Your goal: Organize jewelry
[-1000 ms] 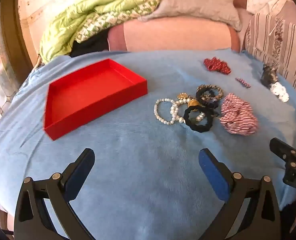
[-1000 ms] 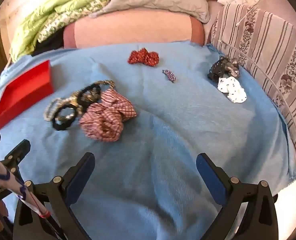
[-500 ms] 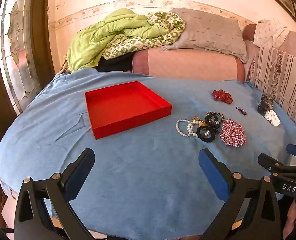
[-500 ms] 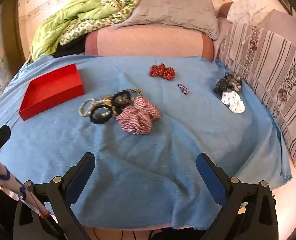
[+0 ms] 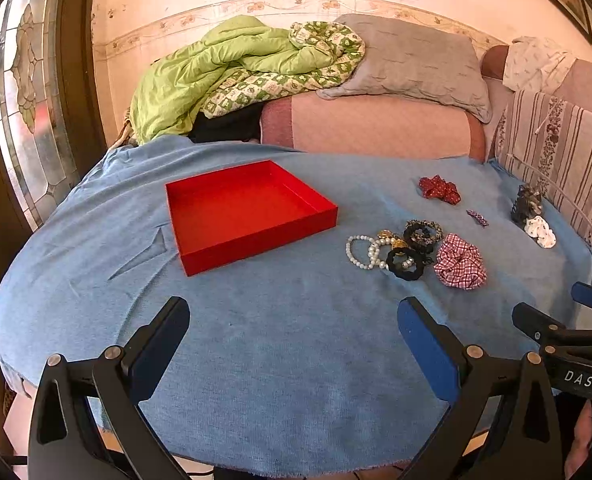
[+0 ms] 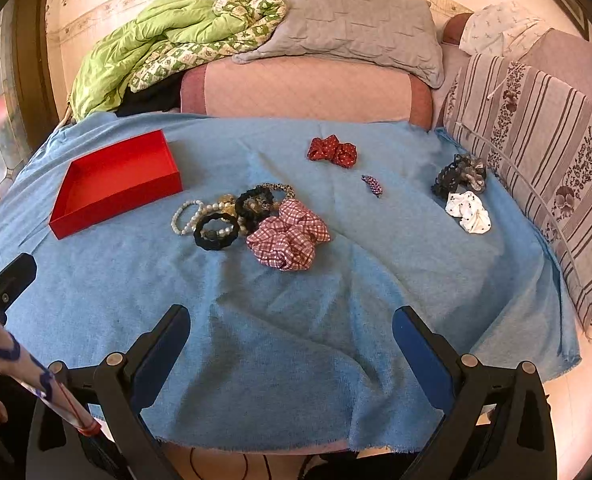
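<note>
Both grippers have pulled back from the blue cloth (image 5: 296, 360), jaws spread, empty. The red tray (image 5: 248, 216) sits bare; checked scrunchie (image 6: 288, 236), black band (image 6: 216, 236) and pearl bracelet (image 5: 359, 252) lie beside it. Sorting hasn't started; next, reach for one.

Home: sofa (image 6: 303, 84), quilt (image 5: 224, 64), pillow (image 6: 351, 16)

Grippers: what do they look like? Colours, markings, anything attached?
Both match: black angular linkage arms with silver pivot bolts and blue pads on the fingers. The left gripper has fingers padded blue; the right gripper looks the same. In the left wrist view, white "DAS" lettering marks the right gripper's body.
</note>
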